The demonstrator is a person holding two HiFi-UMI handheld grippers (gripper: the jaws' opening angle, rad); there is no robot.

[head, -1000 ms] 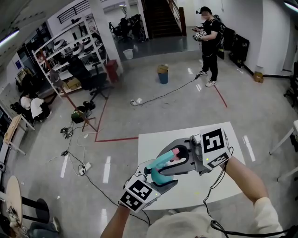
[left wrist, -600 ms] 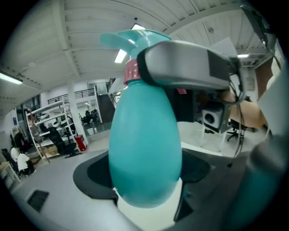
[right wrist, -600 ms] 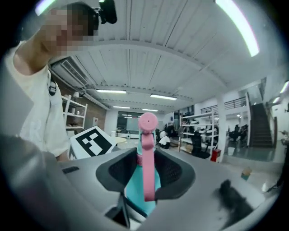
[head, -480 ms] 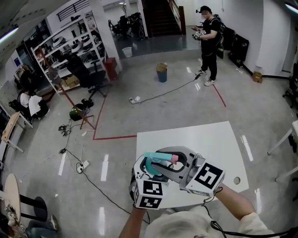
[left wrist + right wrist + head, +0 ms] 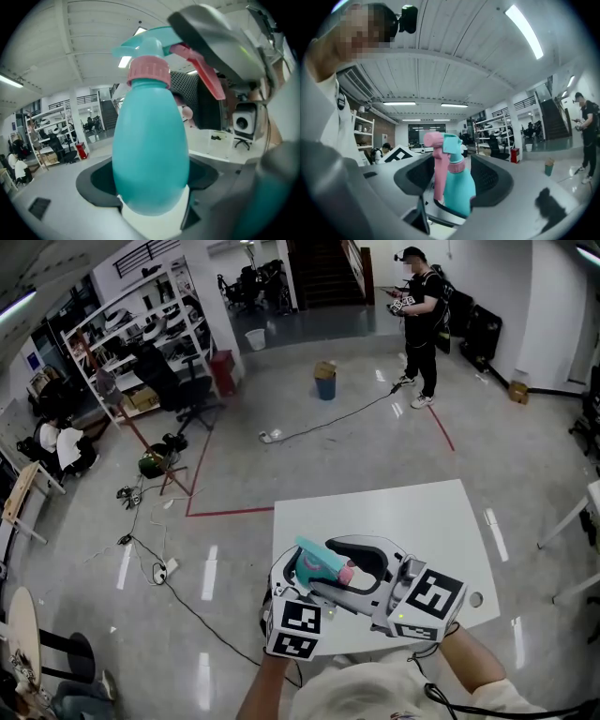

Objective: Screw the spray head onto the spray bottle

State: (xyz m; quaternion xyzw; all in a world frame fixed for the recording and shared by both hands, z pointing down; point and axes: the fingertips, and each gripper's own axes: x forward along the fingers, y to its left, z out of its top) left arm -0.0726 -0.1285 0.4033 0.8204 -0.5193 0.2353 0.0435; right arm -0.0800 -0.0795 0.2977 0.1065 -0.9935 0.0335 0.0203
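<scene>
Table, white, beneath spray bottle, on glossy grey floor.

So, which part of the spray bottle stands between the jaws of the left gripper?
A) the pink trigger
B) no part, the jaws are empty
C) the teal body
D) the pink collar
C: in the left gripper view the spray bottle stands with its teal body between the jaws of the left gripper, while the pink collar and the pink trigger are well above them.
</scene>
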